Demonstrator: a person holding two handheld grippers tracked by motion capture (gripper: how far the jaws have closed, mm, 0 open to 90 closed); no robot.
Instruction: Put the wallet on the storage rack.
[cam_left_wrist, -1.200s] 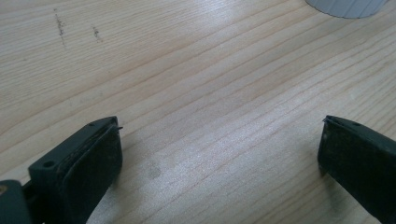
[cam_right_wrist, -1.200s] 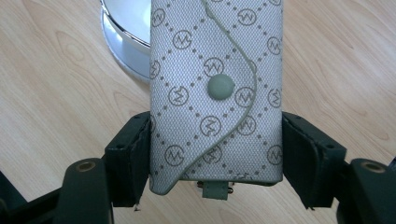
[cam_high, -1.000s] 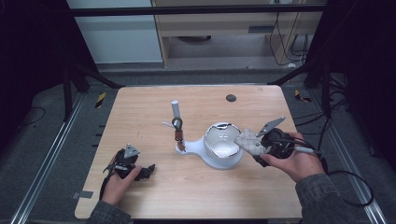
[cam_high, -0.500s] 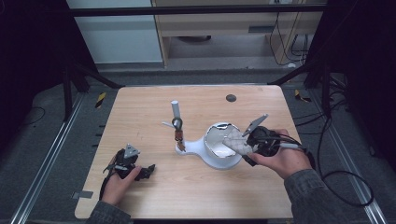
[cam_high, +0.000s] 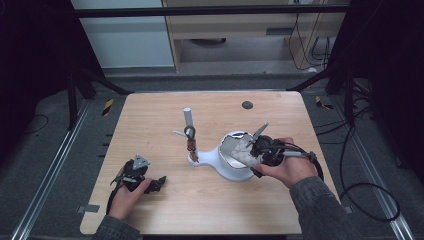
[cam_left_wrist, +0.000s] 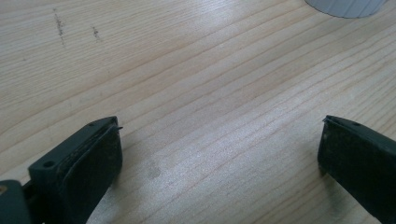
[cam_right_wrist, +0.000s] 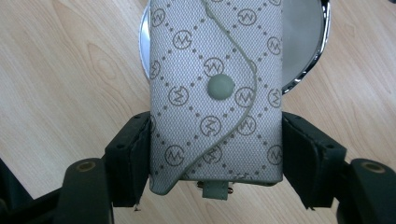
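Right gripper (cam_high: 250, 150) carried key pouch (cam_right_wrist: 215, 93) leftward, apparently over mirror (cam_right_wrist: 308, 42).

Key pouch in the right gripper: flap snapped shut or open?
Shut: the pouch has its flap lying flat across the front, snap button seated, between the right gripper jaws.

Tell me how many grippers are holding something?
1. The right gripper is shut on the pouch, above the white stand's bowl. The left gripper is open over bare table, holding nothing.
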